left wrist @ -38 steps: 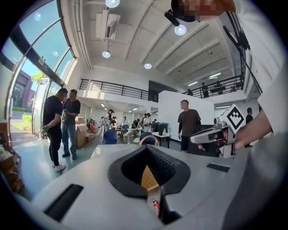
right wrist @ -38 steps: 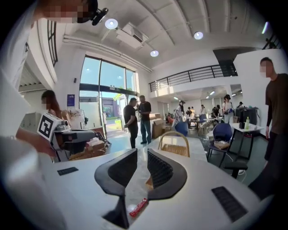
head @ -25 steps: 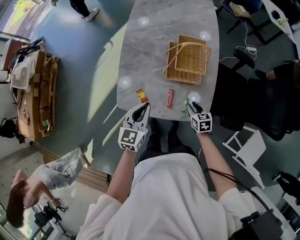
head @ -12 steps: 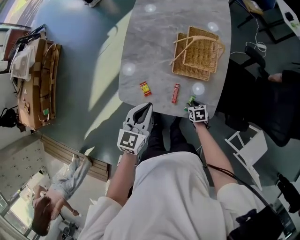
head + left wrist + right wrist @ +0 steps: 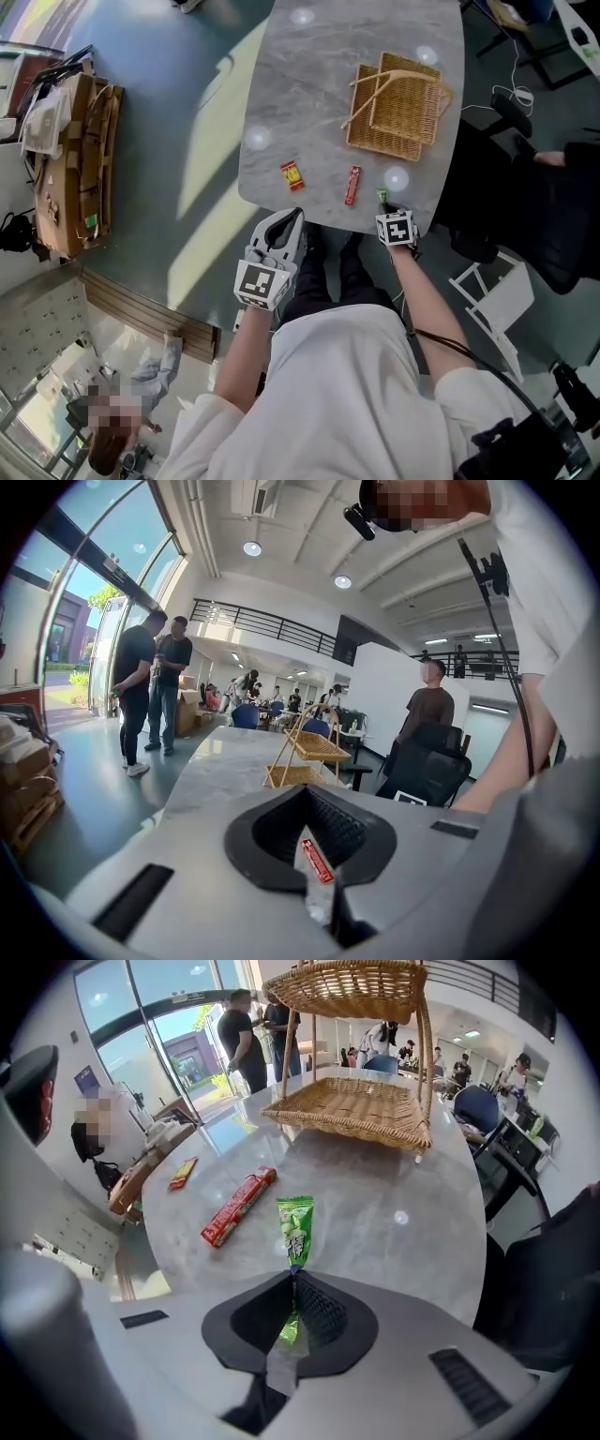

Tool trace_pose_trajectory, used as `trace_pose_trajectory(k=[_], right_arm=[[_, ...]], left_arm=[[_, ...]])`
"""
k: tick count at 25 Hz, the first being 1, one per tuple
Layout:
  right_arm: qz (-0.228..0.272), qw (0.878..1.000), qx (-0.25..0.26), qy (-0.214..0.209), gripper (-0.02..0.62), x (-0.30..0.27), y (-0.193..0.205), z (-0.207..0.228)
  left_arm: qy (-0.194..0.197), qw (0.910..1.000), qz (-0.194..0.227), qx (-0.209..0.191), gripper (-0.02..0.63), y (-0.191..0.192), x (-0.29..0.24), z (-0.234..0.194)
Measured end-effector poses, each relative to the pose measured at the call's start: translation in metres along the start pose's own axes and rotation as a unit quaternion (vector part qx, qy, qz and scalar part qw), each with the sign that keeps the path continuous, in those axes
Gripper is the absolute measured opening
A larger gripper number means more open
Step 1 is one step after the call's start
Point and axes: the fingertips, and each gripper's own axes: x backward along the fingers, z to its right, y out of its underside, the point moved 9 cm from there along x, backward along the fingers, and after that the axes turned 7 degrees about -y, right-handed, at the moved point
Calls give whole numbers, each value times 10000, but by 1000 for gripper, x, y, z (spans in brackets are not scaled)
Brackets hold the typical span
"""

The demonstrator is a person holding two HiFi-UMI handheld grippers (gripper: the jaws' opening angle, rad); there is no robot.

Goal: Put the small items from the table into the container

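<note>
Right gripper view shows my right tongs (image 5: 292,1274) closing, the pads already pinching the near tail of the green candy packet (image 5: 295,1227). The rest of the packet lies on the table (image 5: 412,1232), its long axis running straight away from the jaws toward the wicker basket (image 5: 352,1110). The basket stands well beyond, on this same side, so I judge this hand should carry it. My left tongs (image 5: 307,803) are clenched, off the table's near edge.
</note>
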Motion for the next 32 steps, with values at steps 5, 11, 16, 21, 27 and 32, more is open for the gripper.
trace_pose_trajectory(k=[5, 11, 16, 21, 27, 32], right_arm=[[132, 9999, 62, -82, 23, 12, -4, 0], [474, 9987, 133, -110, 23, 44, -19, -5], [977, 9949, 186, -137, 23, 87, -40, -13], [1585, 9867, 329, -175, 23, 136, -68, -21], [2270, 9727, 478, -107, 23, 191, -109, -15], [2757, 9600, 494, 3, 23, 223, -141, -3]], left_arm=[[13, 10000, 68, -19, 8, -2, 2, 4], [75, 9997, 212, -91, 6, -14, 5, 10], [11, 9993, 343, -168, 6, -31, 8, 3], [-133, 9985, 492, -179, 7, -53, 5, -10], [-109, 9964, 775, -312, 8, -88, -7, -13], [-28, 9944, 974, -403, 8, -116, -22, -14]])
